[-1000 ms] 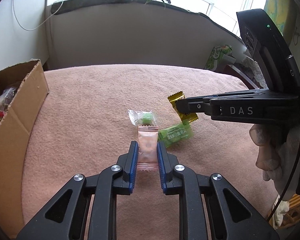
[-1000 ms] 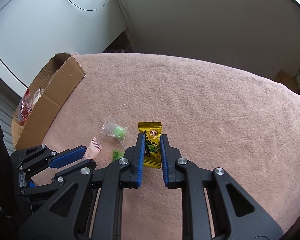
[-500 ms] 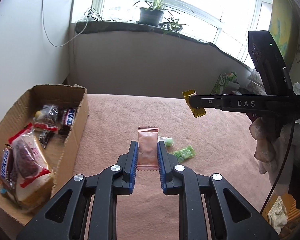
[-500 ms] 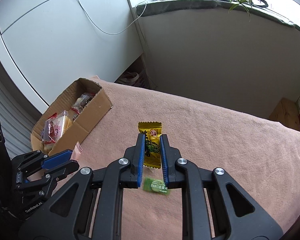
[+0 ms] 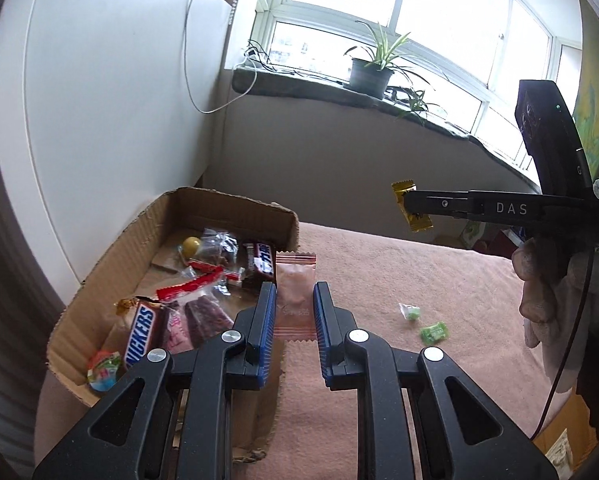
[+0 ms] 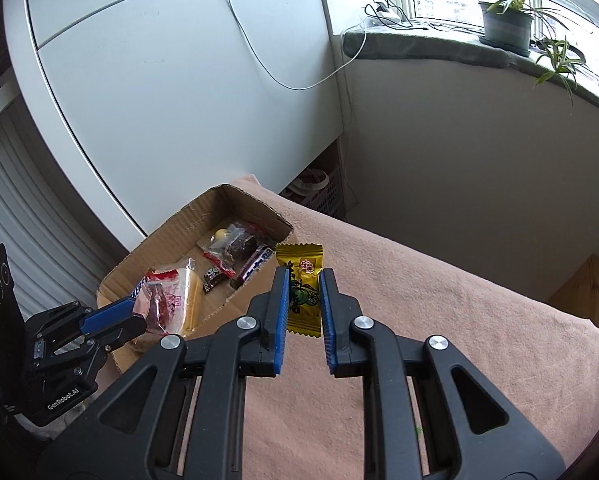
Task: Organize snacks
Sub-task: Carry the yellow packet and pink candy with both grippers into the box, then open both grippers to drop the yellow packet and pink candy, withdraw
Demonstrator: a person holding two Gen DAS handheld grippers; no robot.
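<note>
My left gripper [image 5: 294,292] is shut on a pink sachet [image 5: 295,288], held in the air by the near right wall of the cardboard box [image 5: 219,200]. My right gripper [image 6: 303,280] is shut on a yellow candy [image 6: 302,280], also lifted, to the right of the box [image 6: 167,228]. The left wrist view shows the right gripper [image 5: 409,204] from the side with the yellow candy [image 5: 403,194] in its tip. The left gripper [image 6: 133,314] appears low left in the right wrist view. The box holds several wrapped snacks, among them a Snickers bar [image 5: 141,330].
Two green candies, one in clear wrap [image 5: 410,312] and one in green wrap [image 5: 433,332], lie on the pink blanket [image 5: 439,276]. A white cabinet [image 6: 179,100] stands behind the box. A window sill with potted plants [image 5: 369,74] runs along the back wall.
Both grippers have risen off the blanket with their candies and swung left toward the cardboard box, whose inside has come into view. The two green candies stayed on the blanket.
</note>
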